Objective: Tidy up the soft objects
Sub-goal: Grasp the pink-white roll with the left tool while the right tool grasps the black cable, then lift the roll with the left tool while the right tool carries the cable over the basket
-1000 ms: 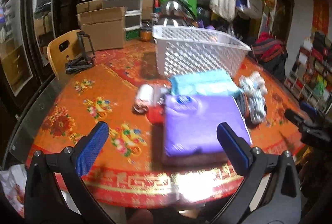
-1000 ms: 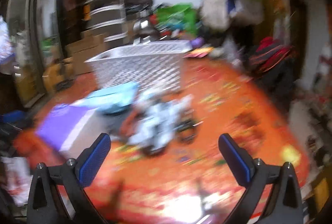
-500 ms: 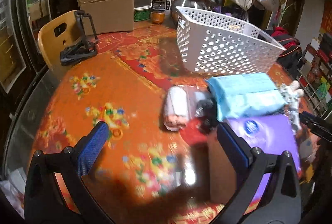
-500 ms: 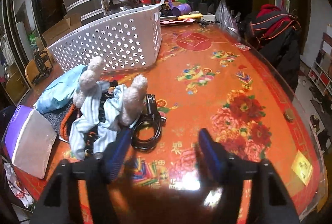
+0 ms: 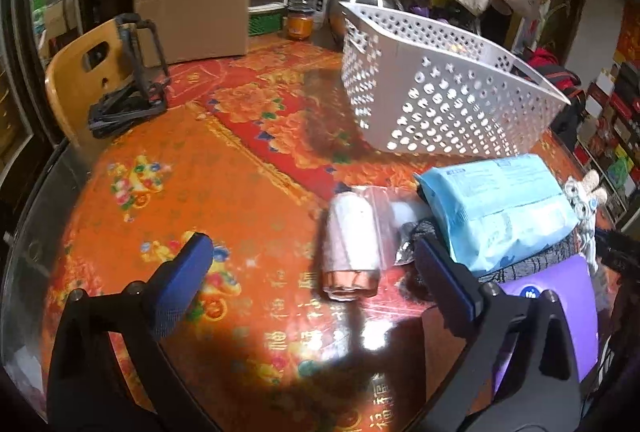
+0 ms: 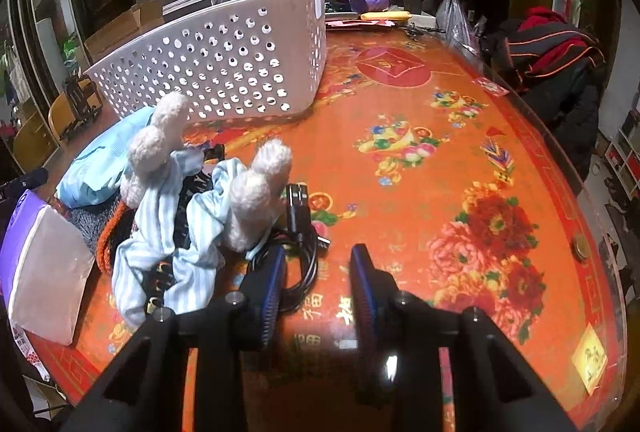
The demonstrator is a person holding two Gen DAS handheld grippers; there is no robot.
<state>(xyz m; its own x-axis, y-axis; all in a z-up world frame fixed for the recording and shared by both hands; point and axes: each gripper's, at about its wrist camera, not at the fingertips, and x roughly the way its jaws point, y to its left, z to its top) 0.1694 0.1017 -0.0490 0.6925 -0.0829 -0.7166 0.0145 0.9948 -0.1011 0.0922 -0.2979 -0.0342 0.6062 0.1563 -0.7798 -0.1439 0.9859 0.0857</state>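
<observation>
Your left gripper (image 5: 308,264) stands wide, just starting to close, nothing gripped; the rolled white bundle (image 5: 352,244) lies straight ahead between its fingers — long axis along your reach. Your right gripper (image 6: 318,272) is narrowing on the black cable (image 6: 300,256), the striped soft toys (image 6: 192,207) up-left.

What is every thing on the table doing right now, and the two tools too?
White basket: upright on the table, inside hidden.
Blue packet: sealed, lying on the pile.
Bag roll: rolled up, lying flat.
Striped bunny slippers: heaped, outside the basket.
Black cable: coiled.
Left tool: open, empty.
Right tool: closing over the cable.
</observation>
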